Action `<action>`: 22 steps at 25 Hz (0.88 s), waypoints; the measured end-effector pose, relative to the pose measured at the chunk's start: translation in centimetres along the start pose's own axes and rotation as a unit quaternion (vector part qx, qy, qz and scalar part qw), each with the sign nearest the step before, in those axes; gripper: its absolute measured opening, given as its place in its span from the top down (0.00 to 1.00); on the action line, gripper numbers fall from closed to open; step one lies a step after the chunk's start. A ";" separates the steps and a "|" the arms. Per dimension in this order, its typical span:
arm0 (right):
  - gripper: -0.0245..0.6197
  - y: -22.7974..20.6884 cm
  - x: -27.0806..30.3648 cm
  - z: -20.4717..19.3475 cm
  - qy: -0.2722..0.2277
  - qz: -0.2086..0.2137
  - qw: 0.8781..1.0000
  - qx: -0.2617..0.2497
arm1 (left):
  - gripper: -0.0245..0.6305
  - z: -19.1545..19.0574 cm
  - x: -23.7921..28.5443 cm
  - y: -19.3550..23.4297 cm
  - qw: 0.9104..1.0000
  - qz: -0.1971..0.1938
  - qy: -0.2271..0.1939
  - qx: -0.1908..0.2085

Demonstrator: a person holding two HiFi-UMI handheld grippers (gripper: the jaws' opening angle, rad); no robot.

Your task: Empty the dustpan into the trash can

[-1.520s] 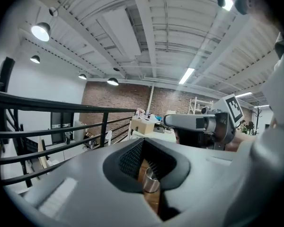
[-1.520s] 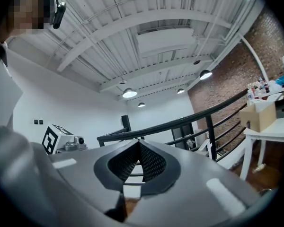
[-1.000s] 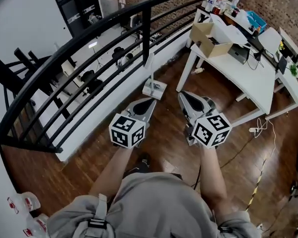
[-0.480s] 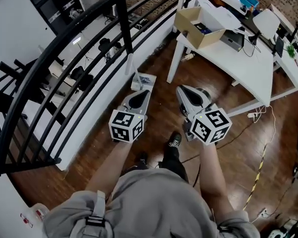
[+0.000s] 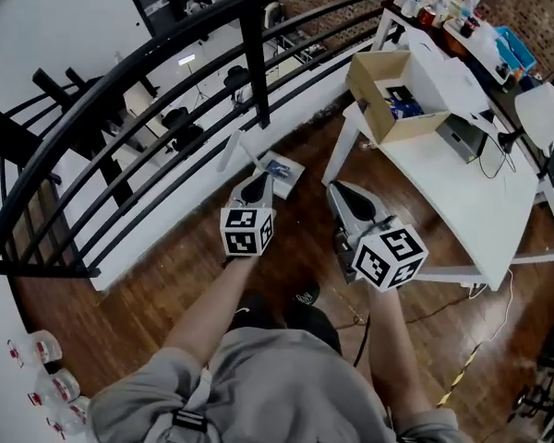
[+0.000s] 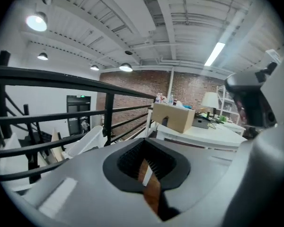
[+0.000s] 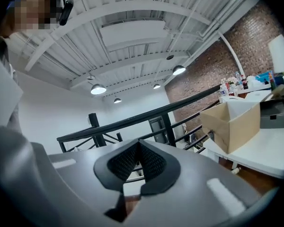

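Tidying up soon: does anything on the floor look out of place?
Only the white dustpan on the wooden floor beside the railing, seemingly with scraps in it. Nothing looks spilled.

Dustpan (image 5: 279,168) contents too small; table (image 5: 452,183) cut off right.

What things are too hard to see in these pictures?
- Trash can: it shows in no view, so where it stands can't be told.
- Dustpan: in the head view it is too small to show what lies in it, and the left gripper covers its near edge.
- Cardboard box: head view, contents too small to name.
- Bottles: head view, labels too small to read.
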State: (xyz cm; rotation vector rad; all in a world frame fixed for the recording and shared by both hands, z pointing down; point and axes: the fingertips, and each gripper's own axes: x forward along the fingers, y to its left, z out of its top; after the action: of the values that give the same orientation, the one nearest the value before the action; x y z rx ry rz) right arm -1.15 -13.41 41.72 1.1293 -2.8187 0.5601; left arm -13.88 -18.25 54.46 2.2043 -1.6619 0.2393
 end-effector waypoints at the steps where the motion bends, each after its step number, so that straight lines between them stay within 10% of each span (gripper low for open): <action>1: 0.96 -0.7 0.2 -0.2 0.007 0.008 1.000 0.001 | 0.96 -0.4 1.0 0.6 1.000 0.019 0.004 -0.010; 22: 0.96 -8.8 2.3 -4.1 0.108 0.016 0.994 0.018 | 0.57 -6.9 15.0 16.1 0.955 0.278 0.031 -0.102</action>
State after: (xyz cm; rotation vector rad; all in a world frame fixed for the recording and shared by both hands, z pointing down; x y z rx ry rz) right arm 2.76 -19.33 48.70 0.9670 -2.6560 0.6913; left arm -24.25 -32.77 69.11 1.5292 -2.1314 0.2616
